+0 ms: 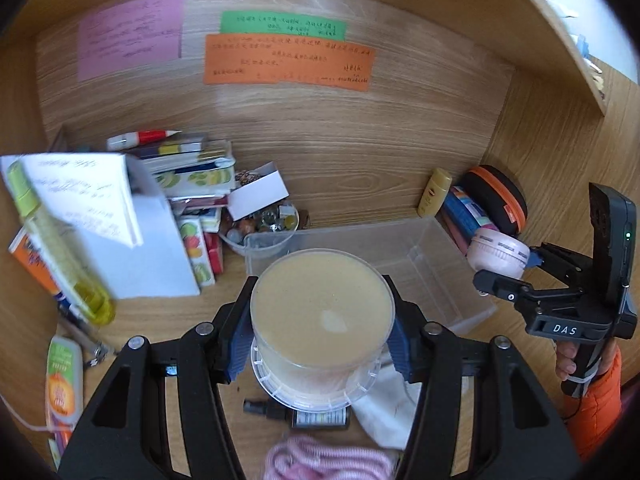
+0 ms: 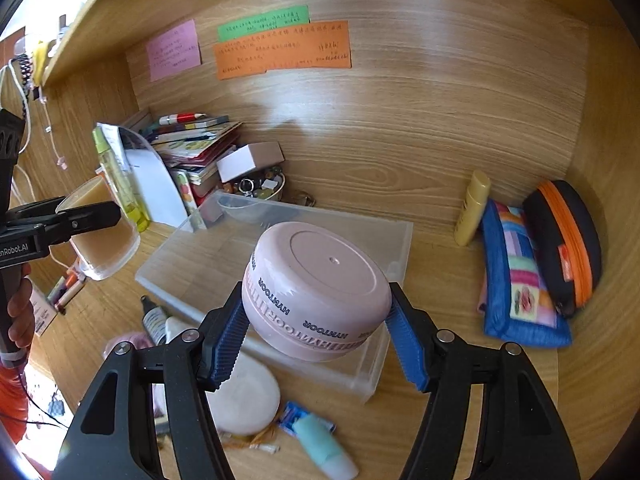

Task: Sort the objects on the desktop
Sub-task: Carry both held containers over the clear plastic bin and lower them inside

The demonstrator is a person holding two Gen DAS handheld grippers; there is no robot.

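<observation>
Left gripper (image 1: 322, 322) fingers pinching clear jar (image 1: 322, 316), lid end hidden; right gripper (image 2: 316, 338) fingers clamping pink tub (image 2: 316, 292), hiding part of clear bin (image 2: 192, 252).

Wood-grain desk (image 2: 460, 380) – clear plastic bin (image 2: 280, 216), glossy pink jar (image 2: 316, 292).

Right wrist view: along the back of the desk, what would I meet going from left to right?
Green spray bottle → stack of books → small white box → yellow bottle → patchwork pouch → black case with orange zip.
</observation>
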